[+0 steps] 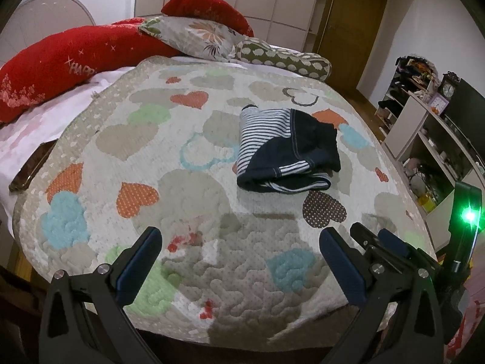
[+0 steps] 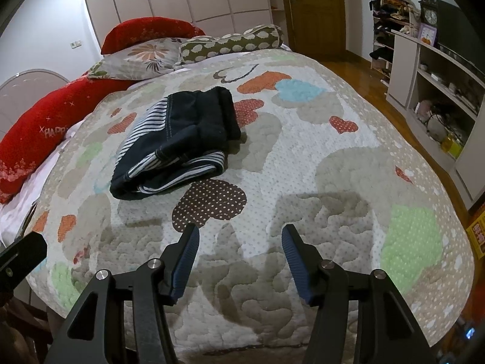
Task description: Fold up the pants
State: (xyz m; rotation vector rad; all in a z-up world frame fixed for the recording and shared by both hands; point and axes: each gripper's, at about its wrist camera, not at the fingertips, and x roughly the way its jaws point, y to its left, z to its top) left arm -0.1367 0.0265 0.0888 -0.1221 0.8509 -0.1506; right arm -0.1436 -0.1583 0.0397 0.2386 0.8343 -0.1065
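Red pillow (image 1: 57,63) at the left of the bed, left gripper (image 1: 239,242) above the heart quilt (image 1: 188,188) with jaws spread and holding nothing, folded navy striped pants (image 1: 285,148) on the quilt middle, well apart from both grippers, right gripper (image 2: 241,236) with jaws also released, shelf unit (image 2: 436,97) at right.

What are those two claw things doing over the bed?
A person holds a gripper in each hand to fold pants. The dark pants with striped lining already lie folded in a bundle on the heart-patterned quilt. The left gripper and the right gripper are both open and empty, hanging above the quilt nearer the camera than the pants, touching nothing.
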